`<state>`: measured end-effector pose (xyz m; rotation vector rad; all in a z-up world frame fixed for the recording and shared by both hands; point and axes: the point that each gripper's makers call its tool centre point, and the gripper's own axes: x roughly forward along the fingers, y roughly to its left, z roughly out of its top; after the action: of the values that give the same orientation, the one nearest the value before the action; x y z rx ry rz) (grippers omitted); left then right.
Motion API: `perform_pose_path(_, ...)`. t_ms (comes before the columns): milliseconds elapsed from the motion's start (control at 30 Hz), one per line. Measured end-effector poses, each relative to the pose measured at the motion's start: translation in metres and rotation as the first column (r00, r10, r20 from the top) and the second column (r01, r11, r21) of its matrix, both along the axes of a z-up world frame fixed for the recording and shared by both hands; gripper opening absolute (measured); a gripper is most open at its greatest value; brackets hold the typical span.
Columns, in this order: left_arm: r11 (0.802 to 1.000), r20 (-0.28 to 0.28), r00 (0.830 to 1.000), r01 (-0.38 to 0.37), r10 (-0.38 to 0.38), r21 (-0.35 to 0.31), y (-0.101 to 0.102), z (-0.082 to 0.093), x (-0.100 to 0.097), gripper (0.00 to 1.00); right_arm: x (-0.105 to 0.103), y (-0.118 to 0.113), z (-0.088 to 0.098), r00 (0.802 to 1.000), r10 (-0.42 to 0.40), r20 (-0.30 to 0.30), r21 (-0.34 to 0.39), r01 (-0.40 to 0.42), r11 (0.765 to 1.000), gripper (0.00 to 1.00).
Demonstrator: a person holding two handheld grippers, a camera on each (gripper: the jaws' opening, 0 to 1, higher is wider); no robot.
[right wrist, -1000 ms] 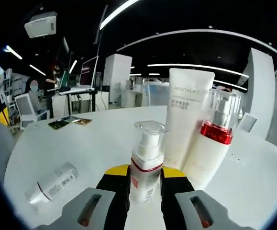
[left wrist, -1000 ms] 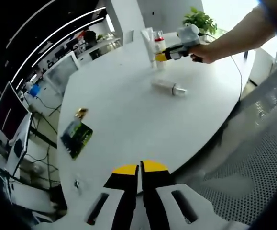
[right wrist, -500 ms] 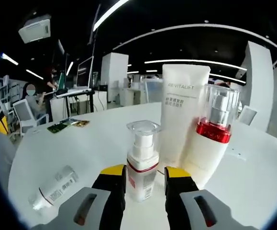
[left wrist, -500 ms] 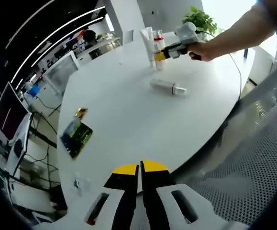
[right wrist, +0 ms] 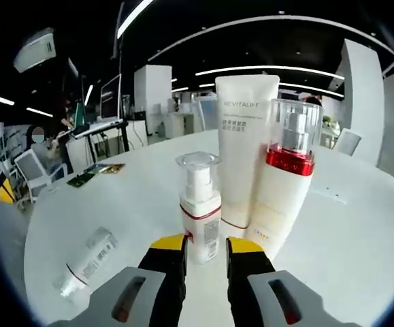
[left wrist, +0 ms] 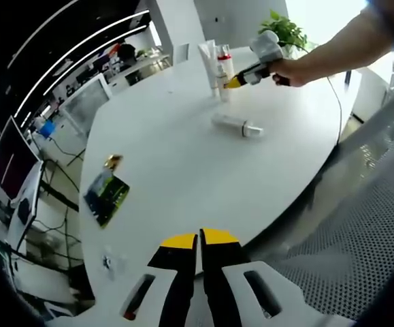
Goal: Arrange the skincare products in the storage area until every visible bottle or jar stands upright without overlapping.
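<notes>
Centre of the right gripper view: small pump bottle upright on white table, right gripper released, jaws apart just short of its base. Behind, touching side by side, upright white tube and red-collared pump bottle. Lower left, 1 bottle lying flat. Bottom centre of the left gripper view: left gripper clenched on nothing, well apart from these.
</notes>
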<state>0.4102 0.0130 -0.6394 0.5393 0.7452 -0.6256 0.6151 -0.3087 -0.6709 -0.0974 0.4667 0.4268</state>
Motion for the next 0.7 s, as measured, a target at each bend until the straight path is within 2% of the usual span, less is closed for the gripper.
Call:
perform_pose_path(133,1.000,-0.001,1.000,0.008,-0.008,-0.001,-0.0010,-0.0002,-0.0009,0.00,-0.0010,0.0020,0.0015,1.000,0.004,-0.002,-0.007,-0.004,1.000,0.09)
perform_pose_path(300,1.000,-0.001,1.000,0.016,-0.016,-0.001,-0.0020,-0.0001,-0.0021,0.00,-0.0009,0.0039,0.0014,0.998,-0.046,-0.042,0.043,0.048,0.998,0.13)
perform_pose_path(400,1.000,-0.004,1.000,0.023,-0.023,0.002,-0.0027,-0.0005,-0.0029,0.00,-0.0039,0.0063,0.0006,0.998,-0.045,-0.041,0.008,0.045,0.999,0.09)
perform_pose_path(500,1.000,-0.001,1.000,0.031,-0.031,0.000,-0.0033,-0.0001,-0.0036,0.00,-0.0066,0.0061,0.0000,0.997,-0.051,-0.057,0.005,0.051,0.999,0.07)
perform_pose_path(600,1.000,-0.003,1.000,0.031,-0.031,0.002,-0.0027,-0.0006,-0.0035,0.00,-0.0065,0.0061,0.0023,0.996,-0.062,-0.061,0.020,0.063,0.998,0.08)
perform_pose_path(700,0.999,0.000,0.999,0.037,-0.037,0.000,-0.0034,-0.0004,-0.0041,0.00,-0.0045,0.0077,0.0025,0.993,-0.083,-0.083,0.053,0.088,0.995,0.13)
